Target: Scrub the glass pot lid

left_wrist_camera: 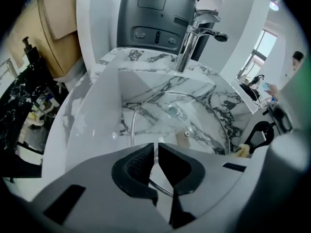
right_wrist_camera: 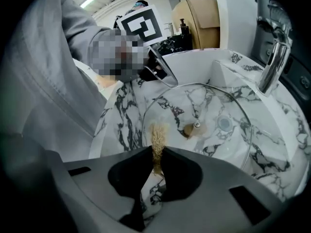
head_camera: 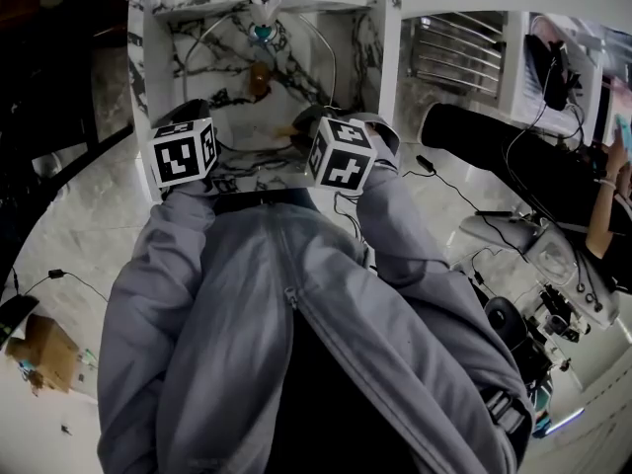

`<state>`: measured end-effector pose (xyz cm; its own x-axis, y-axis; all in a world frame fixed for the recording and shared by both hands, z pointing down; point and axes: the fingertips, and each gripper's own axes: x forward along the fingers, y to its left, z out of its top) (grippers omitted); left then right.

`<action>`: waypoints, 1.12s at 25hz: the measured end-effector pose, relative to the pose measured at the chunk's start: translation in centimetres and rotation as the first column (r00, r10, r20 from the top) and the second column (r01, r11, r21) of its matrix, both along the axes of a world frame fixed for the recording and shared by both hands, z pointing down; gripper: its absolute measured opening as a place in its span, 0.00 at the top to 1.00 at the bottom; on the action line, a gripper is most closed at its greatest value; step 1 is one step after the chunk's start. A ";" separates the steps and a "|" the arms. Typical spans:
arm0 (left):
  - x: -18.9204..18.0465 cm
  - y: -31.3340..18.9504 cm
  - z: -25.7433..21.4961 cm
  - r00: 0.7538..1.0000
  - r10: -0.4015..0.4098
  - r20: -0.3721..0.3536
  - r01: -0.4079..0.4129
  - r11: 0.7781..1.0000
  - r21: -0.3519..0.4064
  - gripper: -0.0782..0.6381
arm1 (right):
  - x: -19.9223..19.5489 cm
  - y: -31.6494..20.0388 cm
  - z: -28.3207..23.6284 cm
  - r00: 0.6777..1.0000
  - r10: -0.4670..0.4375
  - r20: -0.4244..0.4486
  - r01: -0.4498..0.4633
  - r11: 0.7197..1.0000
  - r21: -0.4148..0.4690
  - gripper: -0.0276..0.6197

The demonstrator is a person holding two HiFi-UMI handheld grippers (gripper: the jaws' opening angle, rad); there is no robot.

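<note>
The glass pot lid (left_wrist_camera: 194,115) stands tilted in the white marble sink (left_wrist_camera: 97,106), its metal rim running into my left gripper (left_wrist_camera: 156,147), which is shut on that rim. From the right gripper view the lid (right_wrist_camera: 214,101) shows its brown knob (right_wrist_camera: 194,126), and the left gripper (right_wrist_camera: 164,74) grips its upper left edge. My right gripper (right_wrist_camera: 158,152) is shut on a tan fibrous scrub pad (right_wrist_camera: 157,139), which hangs over the lid's near edge. In the head view both marker cubes, left (head_camera: 183,151) and right (head_camera: 343,153), sit above the sink; the jaws are hidden.
A chrome faucet (left_wrist_camera: 194,38) stands at the sink's back with a dark appliance (left_wrist_camera: 155,13) behind it. The drain (right_wrist_camera: 224,124) shows through the glass. A cardboard box (left_wrist_camera: 58,28) is at the left. Cables and equipment (head_camera: 533,235) lie at the right beside another person (head_camera: 604,196).
</note>
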<state>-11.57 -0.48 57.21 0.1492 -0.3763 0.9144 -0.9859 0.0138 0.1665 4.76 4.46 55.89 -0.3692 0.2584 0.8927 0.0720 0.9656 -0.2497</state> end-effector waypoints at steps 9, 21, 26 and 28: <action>-0.4 1.2 1.5 0.977 -0.204 -0.059 0.197 0.973 -0.118 0.53 | -2.4 -2.7 -0.9 0.997 0.005 0.078 -0.007 1.000 0.018 0.87; -0.6 1.9 6.0 0.888 -0.453 -0.079 0.402 0.847 -0.348 0.52 | -2.6 -5.3 -1.2 0.993 0.015 0.119 -0.015 1.000 0.002 0.87; -0.1 1.8 6.7 0.846 -0.504 -0.177 0.409 0.824 -0.391 0.54 | -2.0 -5.7 -0.8 0.993 0.024 0.117 -0.024 1.000 -0.003 0.87; -0.2 1.6 6.4 0.845 -0.498 -0.195 0.406 0.834 -0.373 0.58 | -1.9 -5.7 -0.9 0.992 0.030 0.121 -0.030 1.000 -0.002 0.87</action>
